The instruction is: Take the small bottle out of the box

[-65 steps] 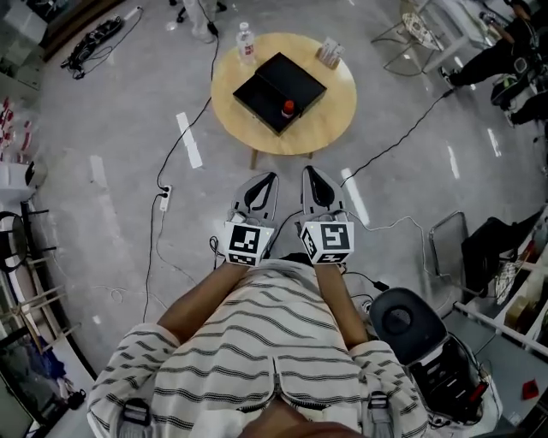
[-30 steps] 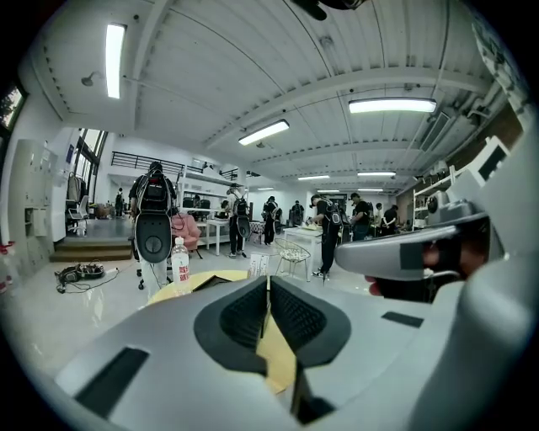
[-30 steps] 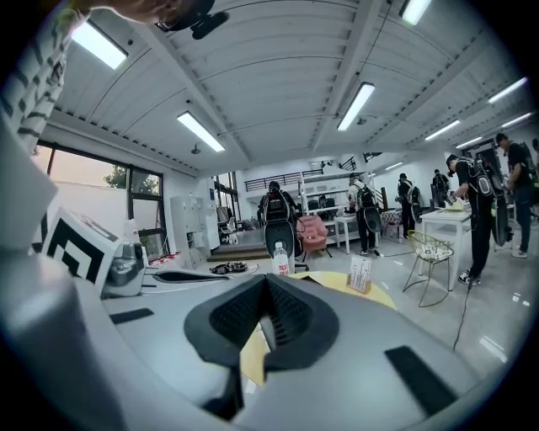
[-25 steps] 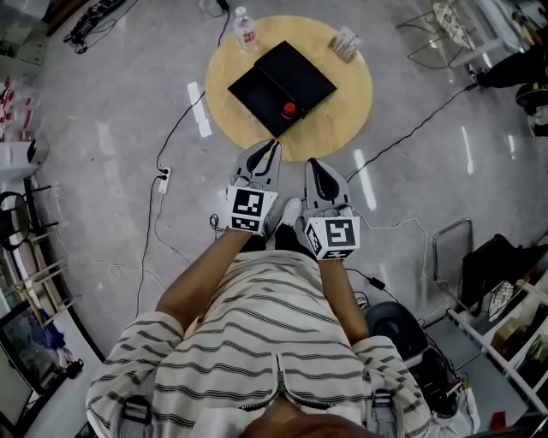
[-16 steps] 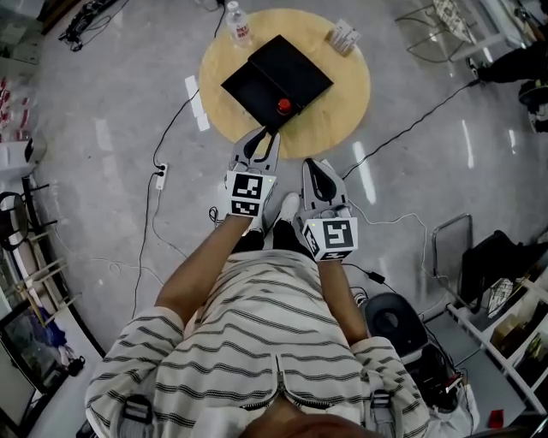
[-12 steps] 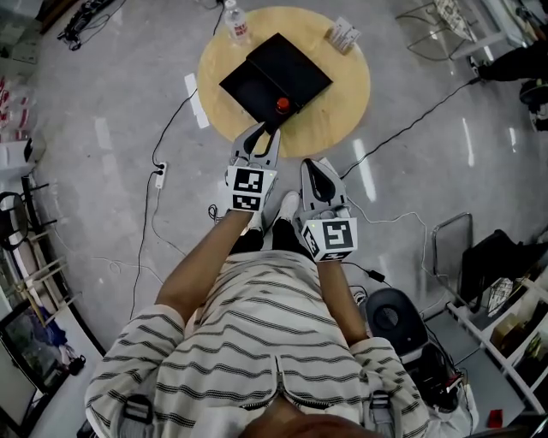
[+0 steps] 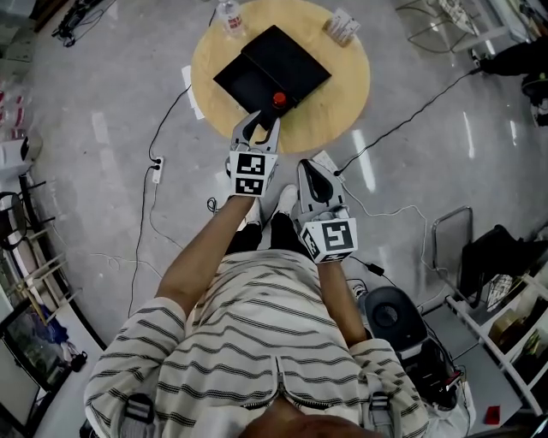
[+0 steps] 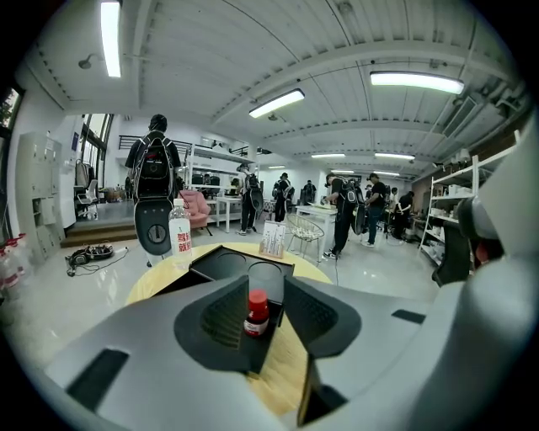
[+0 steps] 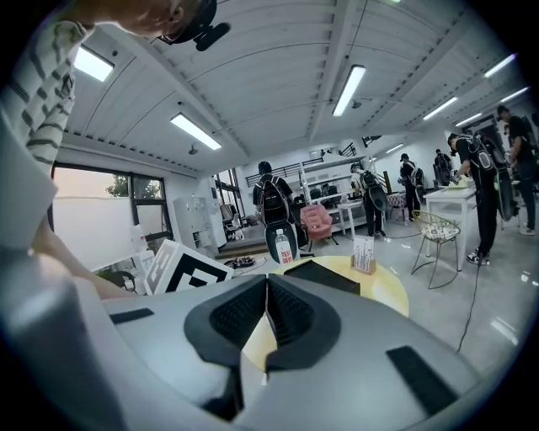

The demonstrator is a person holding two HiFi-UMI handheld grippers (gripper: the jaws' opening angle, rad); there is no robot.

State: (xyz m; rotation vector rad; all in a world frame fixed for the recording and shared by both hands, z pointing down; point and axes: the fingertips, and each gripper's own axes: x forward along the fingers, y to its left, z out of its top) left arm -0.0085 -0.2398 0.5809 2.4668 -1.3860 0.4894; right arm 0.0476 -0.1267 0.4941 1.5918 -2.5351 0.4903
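Note:
The small bottle (image 7: pixel 278 98) with a red cap stands in the near corner of the open black box (image 7: pixel 257 73) on the round wooden table (image 7: pixel 338 111). My left gripper (image 7: pixel 258 125) reaches over the table's near edge, just short of the bottle. Its jaws are opening, and nothing is between the pads. In the left gripper view the bottle (image 8: pixel 254 318) shows through the gap of the left gripper (image 8: pixel 257 295), a short way ahead. My right gripper (image 7: pixel 311 169) hangs back off the table, and in its own view the right gripper (image 9: pixel 266 307) is shut and empty.
A clear water bottle (image 7: pixel 229 14) and a small card stand (image 7: pixel 341 26) sit at the table's far side. Cables and a power strip (image 7: pixel 157 164) lie on the floor. A wire chair (image 7: pixel 454 248) and a black stool (image 7: pixel 390 312) stand to my right. People stand far behind.
The table has come closer. My left gripper has reached forward over the table's edge toward the bottle and its jaws have parted. The right gripper has stayed back and shut.

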